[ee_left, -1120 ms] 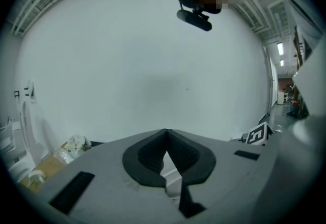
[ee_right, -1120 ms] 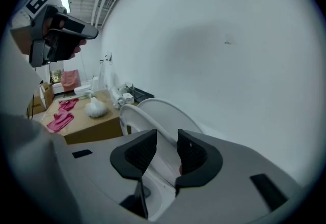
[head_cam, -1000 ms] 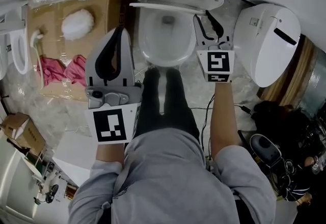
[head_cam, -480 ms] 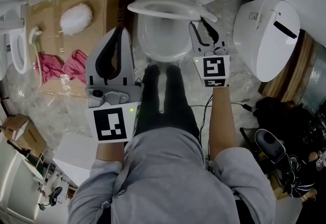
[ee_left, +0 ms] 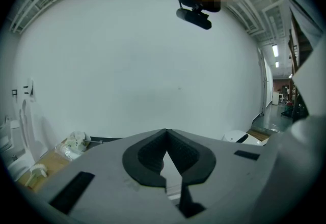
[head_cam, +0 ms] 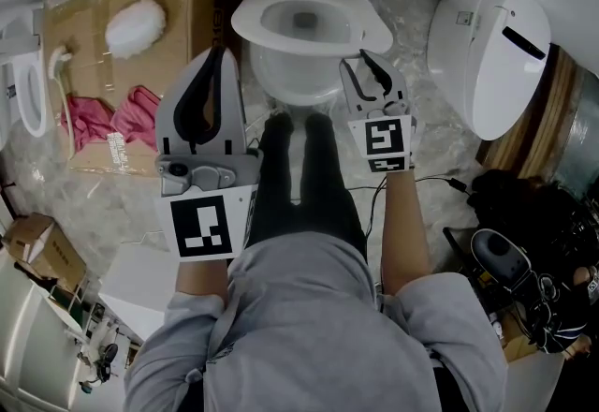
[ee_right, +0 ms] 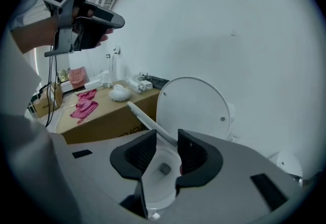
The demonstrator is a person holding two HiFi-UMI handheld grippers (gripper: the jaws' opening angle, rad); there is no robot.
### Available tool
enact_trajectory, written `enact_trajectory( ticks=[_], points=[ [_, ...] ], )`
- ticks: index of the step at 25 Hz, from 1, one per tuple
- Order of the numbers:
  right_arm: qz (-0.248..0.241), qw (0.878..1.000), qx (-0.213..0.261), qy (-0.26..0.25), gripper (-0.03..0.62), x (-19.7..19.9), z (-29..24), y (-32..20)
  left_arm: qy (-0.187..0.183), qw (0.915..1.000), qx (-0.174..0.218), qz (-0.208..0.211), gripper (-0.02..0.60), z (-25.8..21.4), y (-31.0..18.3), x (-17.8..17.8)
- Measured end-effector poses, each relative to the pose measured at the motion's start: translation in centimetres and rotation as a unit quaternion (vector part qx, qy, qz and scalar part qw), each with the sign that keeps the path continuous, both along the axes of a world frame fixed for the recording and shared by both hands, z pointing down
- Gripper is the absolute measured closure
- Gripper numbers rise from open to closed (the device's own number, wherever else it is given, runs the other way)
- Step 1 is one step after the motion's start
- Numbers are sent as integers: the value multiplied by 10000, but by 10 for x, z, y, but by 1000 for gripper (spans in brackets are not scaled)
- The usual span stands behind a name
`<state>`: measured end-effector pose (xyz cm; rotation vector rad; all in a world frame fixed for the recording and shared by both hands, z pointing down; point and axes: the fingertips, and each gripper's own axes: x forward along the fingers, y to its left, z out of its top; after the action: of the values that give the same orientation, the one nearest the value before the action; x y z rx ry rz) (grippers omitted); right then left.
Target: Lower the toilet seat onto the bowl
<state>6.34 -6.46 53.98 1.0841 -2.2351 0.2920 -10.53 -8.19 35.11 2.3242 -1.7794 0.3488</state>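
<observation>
Closest to the camera, the left claw (head_cam: 218, 54) is parked up on the left, off the front left of the toilet. Its tips are pinched together on nothing, so it's just a spectator right now.

The right claw (head_cam: 361, 64) is further in, at the front right edge of the toilet bowl (head_cam: 292, 82), with its jaws standing apart. In the right gripper view the tilted rim of the toilet seat (ee_right: 145, 118) lines up with the gap, but the pads aren't squeezing it. Can't tell if it's actually touching.

The seat is partway down, slanted over the bowl but not resting on the rim yet, and behind it the lid (ee_right: 196, 108) is upright. I'd say we're mid-lowering. Next move is probably easing the seat down gently so it doesn't slam.
</observation>
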Motion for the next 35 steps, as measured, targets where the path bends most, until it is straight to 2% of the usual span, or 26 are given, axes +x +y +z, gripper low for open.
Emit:
enact_trajectory(
  ticks=[20, 35],
  points=[
    [-516, 9935, -989, -232, 476, 1, 49, 78, 22, 9998, -170, 61, 582, 18, 2, 4],
    [-893, 9876, -1285, 124, 477, 1, 94, 123, -65, 9993, -359, 125, 582, 45, 10, 10]
  ],
)
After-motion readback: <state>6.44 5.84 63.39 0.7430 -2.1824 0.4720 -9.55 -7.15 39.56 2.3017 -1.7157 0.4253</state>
